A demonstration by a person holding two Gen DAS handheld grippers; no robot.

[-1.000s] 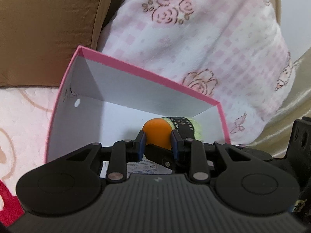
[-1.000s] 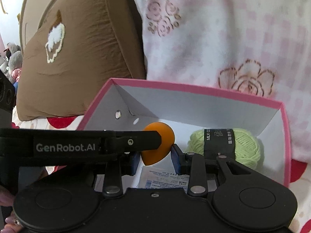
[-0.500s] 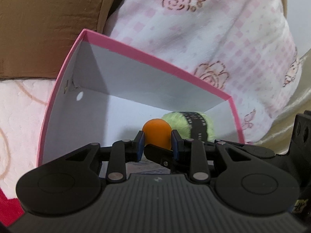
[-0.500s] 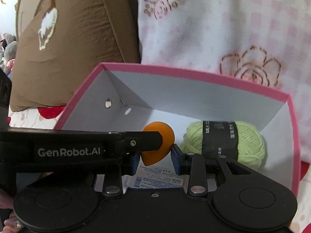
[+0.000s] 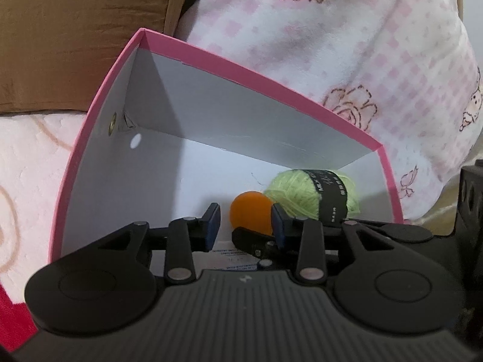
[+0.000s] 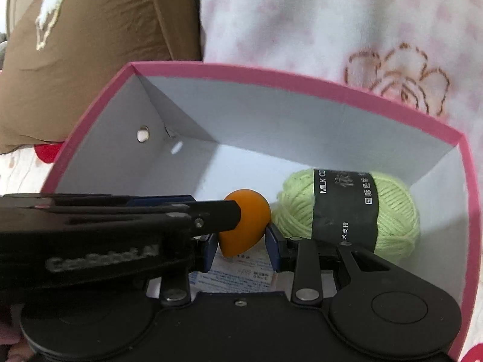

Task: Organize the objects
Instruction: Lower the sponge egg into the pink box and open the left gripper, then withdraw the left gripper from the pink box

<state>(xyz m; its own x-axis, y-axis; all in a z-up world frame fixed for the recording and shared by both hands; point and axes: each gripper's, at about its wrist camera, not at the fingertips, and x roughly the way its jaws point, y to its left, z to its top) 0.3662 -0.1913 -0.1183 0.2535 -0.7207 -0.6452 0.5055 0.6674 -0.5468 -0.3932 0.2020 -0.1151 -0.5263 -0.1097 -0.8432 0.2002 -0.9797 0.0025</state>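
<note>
Both grippers dip into the pink box (image 6: 302,78). Right gripper (image 6: 241,246): fingers clenched on the orange sponge (image 6: 246,226), pads pressing both sides. Left gripper (image 5: 246,226): fingers opening around the same sponge (image 5: 250,211); the left pad stands clear of it, the right pad looks to be touching it. In the right wrist view the left gripper's fingertip crosses in from the left and overlaps the sponge. A printed paper label (image 6: 238,274) lies on the box floor under the sponge. Just beyond, a green yarn ball (image 6: 389,211) with black band, near the right wall. Behind the box: brown pillow (image 6: 90,36), pink floral blanket (image 6: 347,24).
</note>
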